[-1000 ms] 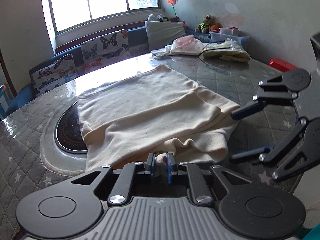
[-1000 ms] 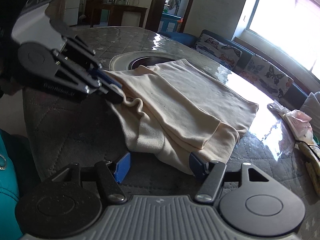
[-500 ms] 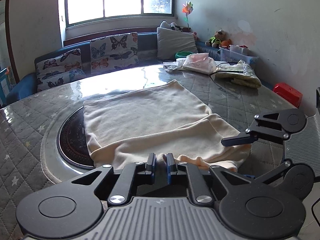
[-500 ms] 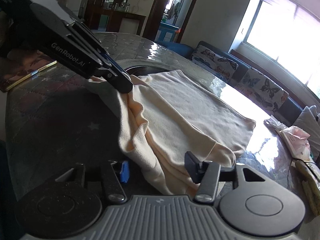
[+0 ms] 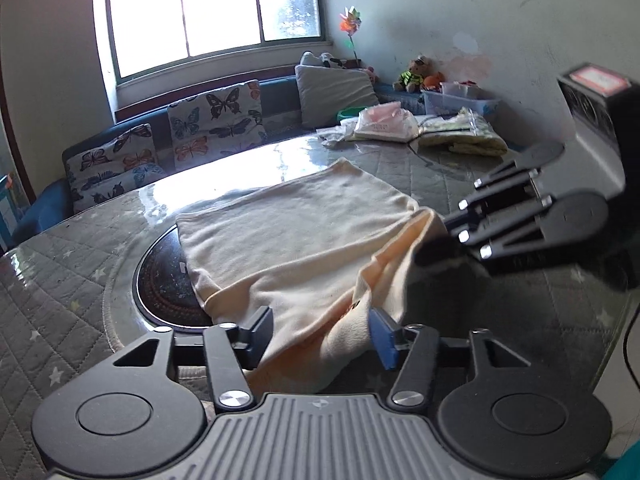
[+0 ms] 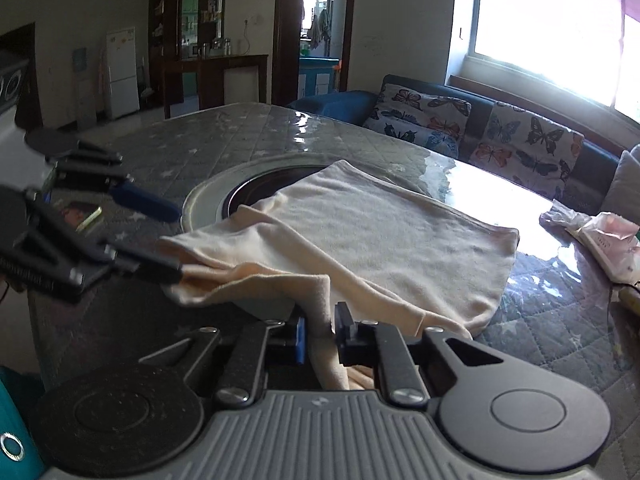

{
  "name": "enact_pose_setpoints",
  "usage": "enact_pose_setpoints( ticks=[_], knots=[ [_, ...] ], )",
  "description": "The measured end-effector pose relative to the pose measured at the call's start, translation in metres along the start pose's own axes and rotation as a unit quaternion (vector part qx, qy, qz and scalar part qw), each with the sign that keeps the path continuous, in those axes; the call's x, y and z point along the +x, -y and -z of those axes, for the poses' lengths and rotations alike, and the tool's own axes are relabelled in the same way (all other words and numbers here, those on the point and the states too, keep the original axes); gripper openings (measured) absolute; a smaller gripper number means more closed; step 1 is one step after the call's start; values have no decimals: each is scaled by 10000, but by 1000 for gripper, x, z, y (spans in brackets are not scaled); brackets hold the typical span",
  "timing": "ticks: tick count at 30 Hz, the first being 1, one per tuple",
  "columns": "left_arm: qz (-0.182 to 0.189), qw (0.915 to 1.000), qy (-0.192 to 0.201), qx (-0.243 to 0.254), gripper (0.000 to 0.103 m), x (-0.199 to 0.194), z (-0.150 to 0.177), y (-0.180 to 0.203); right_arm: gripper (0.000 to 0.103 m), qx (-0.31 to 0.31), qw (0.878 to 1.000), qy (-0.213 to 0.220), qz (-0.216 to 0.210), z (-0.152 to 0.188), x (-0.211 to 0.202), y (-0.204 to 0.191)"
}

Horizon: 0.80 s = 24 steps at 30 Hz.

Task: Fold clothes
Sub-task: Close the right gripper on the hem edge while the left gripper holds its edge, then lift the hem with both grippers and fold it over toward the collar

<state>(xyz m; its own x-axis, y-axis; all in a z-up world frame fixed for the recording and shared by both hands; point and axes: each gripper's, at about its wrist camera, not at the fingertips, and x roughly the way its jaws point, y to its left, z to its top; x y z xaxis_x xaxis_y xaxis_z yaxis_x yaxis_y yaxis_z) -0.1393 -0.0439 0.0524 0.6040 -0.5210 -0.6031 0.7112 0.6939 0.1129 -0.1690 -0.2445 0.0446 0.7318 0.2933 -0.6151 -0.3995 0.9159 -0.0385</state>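
Home living room; butterfly-cushioned sofa (image 5: 176,136), fridge (image 6: 122,72)

The garment (image 5: 304,232) was soft, matt cream knit cloth. The table (image 5: 60,280) wore quilted grey fabric under a glossy clear sheet, with a shiny dark glass disc (image 5: 164,280) inset. Both grippers (image 5: 320,332) (image 6: 320,332) looked like matt black plastic with bright metal screws and ribbed grey housings. Cushions (image 5: 216,116) were printed cloth.

Right claw (image 6: 320,334) pinches cream garment (image 6: 384,232).
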Motion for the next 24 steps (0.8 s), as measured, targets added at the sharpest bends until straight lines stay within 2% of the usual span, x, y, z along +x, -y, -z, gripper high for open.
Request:
enact_pose_setpoints(
  ticks=[4, 9, 17, 20, 22, 23, 24],
  knots=[
    [-24, 9992, 8, 388, 76, 7, 6, 9, 13, 195, 9998, 14, -20, -5, 1, 5],
    [-135, 9963, 0, 854, 77, 17, 12, 19, 13, 461, 9989, 13, -47, -12, 3, 12],
    [-373, 9932, -55, 1105, 77, 34, 16, 18, 13, 569, 9984, 9, -63, -17, 9, 17],
    [-380, 9928, -114, 1127, 63, 41, 17, 14, 12, 555, 9984, 48, -51, -16, 10, 17],
    [-393, 9931, -165, 1090, 45, 44, 18, 11, 11, 568, 9983, 107, -27, -15, 9, 17],
    [-405, 9934, -177, 1062, 40, 45, 17, 9, 11, 573, 9983, 136, -14, -14, 8, 17],
    [-412, 9937, -194, 1026, 29, 45, 17, 7, 10, 566, 9983, 163, -5, -13, 7, 16]
  ],
)
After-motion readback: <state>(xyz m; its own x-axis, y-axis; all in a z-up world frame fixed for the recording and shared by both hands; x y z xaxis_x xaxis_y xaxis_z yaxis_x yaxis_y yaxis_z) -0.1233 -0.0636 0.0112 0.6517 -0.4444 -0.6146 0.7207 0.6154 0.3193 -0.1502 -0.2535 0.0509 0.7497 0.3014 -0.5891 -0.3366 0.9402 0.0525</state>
